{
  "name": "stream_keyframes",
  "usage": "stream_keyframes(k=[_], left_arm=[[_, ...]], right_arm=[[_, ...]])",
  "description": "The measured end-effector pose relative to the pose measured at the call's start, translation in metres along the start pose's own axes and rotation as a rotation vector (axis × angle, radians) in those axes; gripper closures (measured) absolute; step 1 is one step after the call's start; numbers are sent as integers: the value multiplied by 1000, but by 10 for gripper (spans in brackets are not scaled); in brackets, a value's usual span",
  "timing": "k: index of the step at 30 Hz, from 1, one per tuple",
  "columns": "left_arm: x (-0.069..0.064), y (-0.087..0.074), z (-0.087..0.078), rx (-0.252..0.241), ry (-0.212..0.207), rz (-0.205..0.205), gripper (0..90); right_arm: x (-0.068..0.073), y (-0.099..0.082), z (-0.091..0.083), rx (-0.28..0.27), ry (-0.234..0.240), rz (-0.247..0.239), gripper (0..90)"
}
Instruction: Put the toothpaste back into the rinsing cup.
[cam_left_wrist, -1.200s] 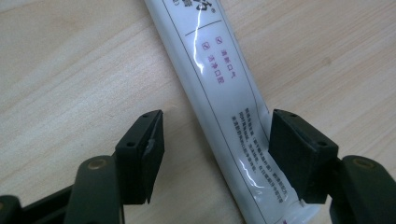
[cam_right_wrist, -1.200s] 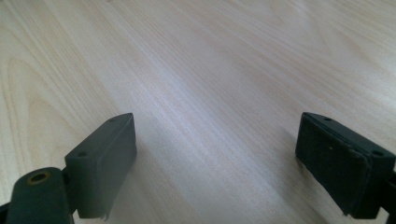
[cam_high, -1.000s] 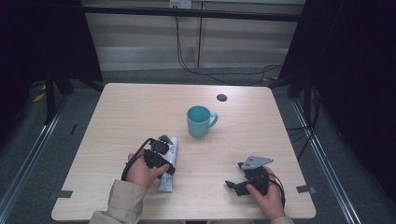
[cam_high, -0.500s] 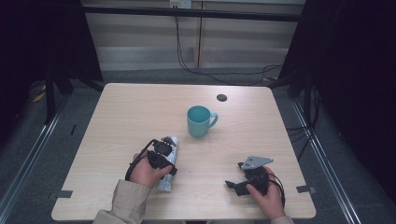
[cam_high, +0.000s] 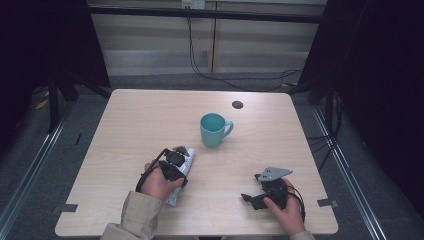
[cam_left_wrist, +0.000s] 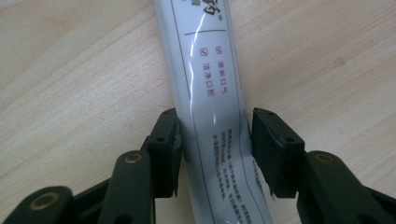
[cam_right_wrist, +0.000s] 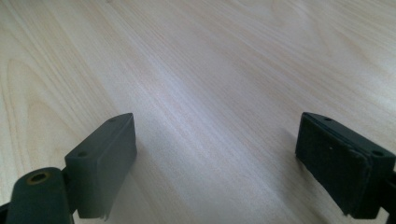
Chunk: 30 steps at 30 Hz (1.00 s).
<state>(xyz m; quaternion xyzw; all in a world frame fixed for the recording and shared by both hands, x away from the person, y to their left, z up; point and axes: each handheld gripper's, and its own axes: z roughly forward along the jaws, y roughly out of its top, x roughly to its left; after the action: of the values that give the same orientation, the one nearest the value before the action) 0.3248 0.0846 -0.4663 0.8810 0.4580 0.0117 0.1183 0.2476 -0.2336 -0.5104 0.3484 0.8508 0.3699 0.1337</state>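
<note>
Right now my left gripper (cam_left_wrist: 215, 140) sits down over the white tube (cam_left_wrist: 212, 116), which lies flat on the wooden table (cam_high: 135, 125). In the left gripper view the tube runs from twelve o'clock down to six, printed with small purple and dark lettering, and it passes straight between my two black jaws. Those jaws have just been closing on it: the one at nine o'clock is already against the tube's side, and the one at three o'clock is at its edge or a sliver off it; I cannot tell whether it presses yet.

From the high view, my left hand (cam_high: 159, 182) is wrapped around that gripper (cam_high: 176, 159) toward seven o'clock on the tabletop, with the tube (cam_high: 175, 195) poking out under my palm toward six and its other end (cam_high: 189, 155) showing just beyond the jaws toward one o'clock. A teal mug (cam_high: 214, 130) stands upright near the middle of the table, handle at three o'clock, just beyond the tube's far end and not touching it. A small dark round spot (cam_high: 237, 104) sits farther back, at one o'clock from the mug.

My right gripper (cam_right_wrist: 215, 158) rests at about five o'clock on the table, well apart from the tube. Its jaws stand wide apart with bare wood between them.
</note>
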Motion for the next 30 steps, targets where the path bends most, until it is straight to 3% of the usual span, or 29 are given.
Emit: stream_keyframes(k=[7, 11, 13, 24, 28, 30], left_arm=[[3, 0, -2, -4, -30, 43, 646], [3, 1, -7, -14, -44, 76, 760], [2, 1, -8, -12, -44, 89, 765], [5, 0, -7, -11, -59, 74, 746], [4, 0, -1, -1, -46, 61, 654], [4, -1, -1, -10, -45, 60, 663]], right_arm=[[0, 0, 0, 0, 1, 0, 117], [0, 0, 0, 1, 2, -3, 117], [0, 0, 0, 1, 4, -4, 117], [0, 0, 0, 1, 4, -5, 117], [0, 0, 0, 1, 4, -4, 117], [0, 0, 0, 1, 4, -4, 117]])
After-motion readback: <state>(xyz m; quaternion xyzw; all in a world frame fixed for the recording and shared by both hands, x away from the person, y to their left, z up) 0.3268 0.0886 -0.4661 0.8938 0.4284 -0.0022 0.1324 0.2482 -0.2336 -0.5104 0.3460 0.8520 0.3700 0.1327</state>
